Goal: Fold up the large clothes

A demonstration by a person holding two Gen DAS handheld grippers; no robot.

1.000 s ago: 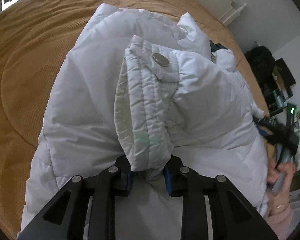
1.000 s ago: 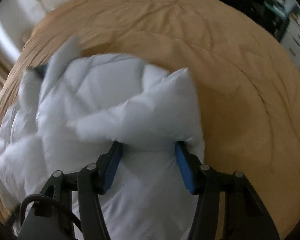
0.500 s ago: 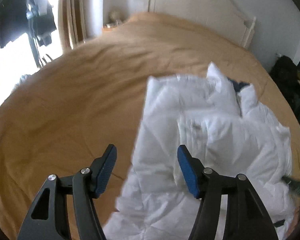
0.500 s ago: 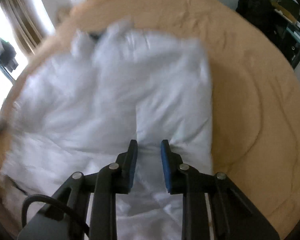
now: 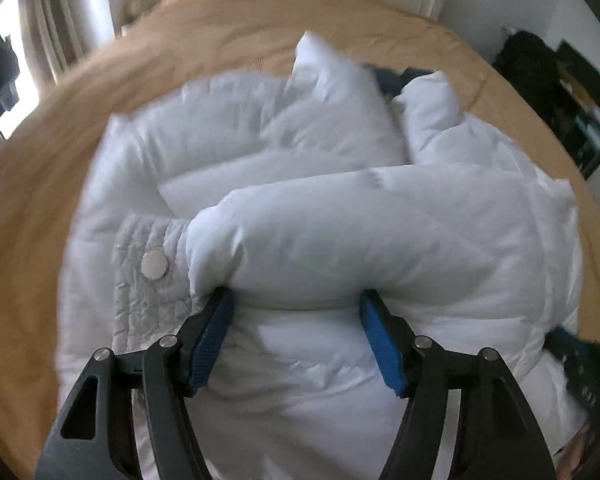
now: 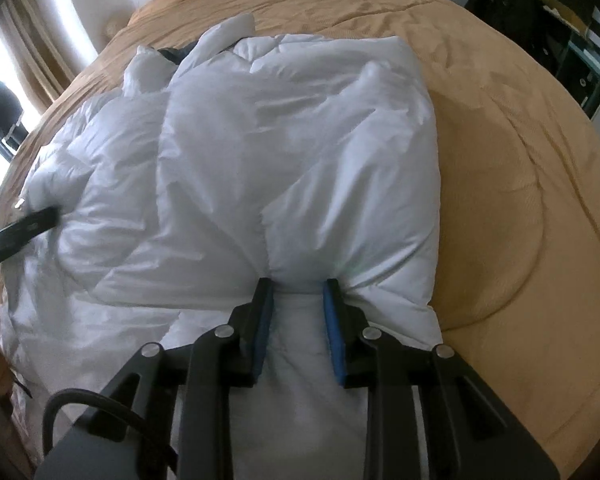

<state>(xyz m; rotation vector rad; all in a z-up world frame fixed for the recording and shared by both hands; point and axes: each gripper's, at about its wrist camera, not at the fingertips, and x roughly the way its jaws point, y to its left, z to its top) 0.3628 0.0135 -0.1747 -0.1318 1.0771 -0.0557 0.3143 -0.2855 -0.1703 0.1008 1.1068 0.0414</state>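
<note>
A: From the left wrist view, where is the puffy white quilted jacket [image 5: 308,184] lying?

B: It is lying on the tan bedspread [image 5: 60,128], its long axis running from 6 toward 12 o'clock, collar pointing to 12. A padded sleeve [image 5: 340,236] is lying crosswise, from 3 toward 9, its stitched cuff with a round silver snap [image 5: 154,265] sitting at 9.

A: And the left gripper [image 5: 296,304]?

B: Its jaws are standing wide apart, straddling the sleeve's roll; the blue pads are touching it on both sides.

A: What is the right wrist view adding?

B: There the right gripper [image 6: 298,286] is pinching a bunched fold of the jacket [image 6: 300,152] between jaws set narrowly apart. The folded right edge is running toward 12, with bare bedspread [image 6: 520,160] at 3. One dark finger of the left gripper is showing at 9; the cuff and snap are hidden here.
</note>
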